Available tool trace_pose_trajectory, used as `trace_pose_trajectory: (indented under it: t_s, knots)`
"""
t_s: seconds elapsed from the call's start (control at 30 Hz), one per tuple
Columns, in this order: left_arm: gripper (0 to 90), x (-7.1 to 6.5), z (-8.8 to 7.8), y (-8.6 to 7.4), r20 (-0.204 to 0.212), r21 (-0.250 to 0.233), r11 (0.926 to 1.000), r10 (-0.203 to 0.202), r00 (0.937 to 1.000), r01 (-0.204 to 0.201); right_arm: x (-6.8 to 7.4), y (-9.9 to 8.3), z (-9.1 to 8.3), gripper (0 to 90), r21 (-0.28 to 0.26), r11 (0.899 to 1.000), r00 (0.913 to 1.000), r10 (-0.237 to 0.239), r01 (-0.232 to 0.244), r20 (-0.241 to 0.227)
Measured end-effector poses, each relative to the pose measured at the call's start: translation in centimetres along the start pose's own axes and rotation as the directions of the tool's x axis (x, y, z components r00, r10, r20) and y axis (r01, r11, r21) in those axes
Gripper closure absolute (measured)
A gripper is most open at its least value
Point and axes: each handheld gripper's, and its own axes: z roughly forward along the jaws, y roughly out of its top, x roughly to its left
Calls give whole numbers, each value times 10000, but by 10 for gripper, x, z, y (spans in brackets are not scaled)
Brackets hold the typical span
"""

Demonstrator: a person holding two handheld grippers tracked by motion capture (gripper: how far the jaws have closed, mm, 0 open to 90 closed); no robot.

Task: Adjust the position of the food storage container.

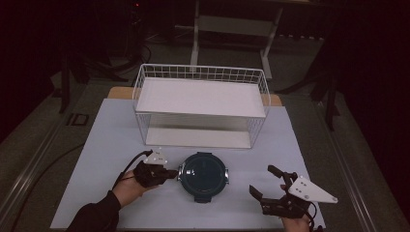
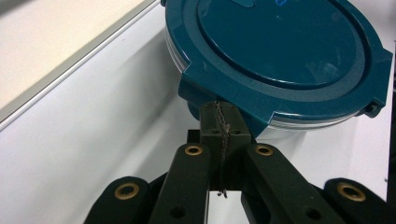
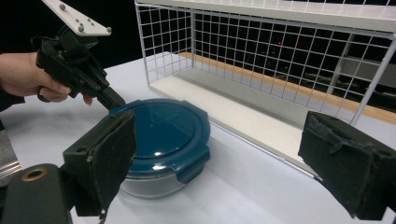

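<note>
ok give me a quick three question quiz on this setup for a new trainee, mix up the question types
1. True or false: the left gripper has its jaws wide apart.
2. Multiple choice: where does the round teal container sit? A) on the upper shelf of the white wire rack B) on the table in front of the rack C) on the rack's lower shelf
3. Fill in: the right gripper is ____ and clear of the container.

Key
1. False: its jaws are closed together at a latch tab on the container's lid.
2. B
3. open
</note>
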Motion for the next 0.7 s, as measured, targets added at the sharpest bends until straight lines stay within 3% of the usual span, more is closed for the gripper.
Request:
trace_pose_trajectory:
  t_s: [0.7]
  knots:
    - [898,-10,20,14,270,-191,9997,127,9996,-122,1,-1,2,109,76,10000,10000,-61,62,-73]
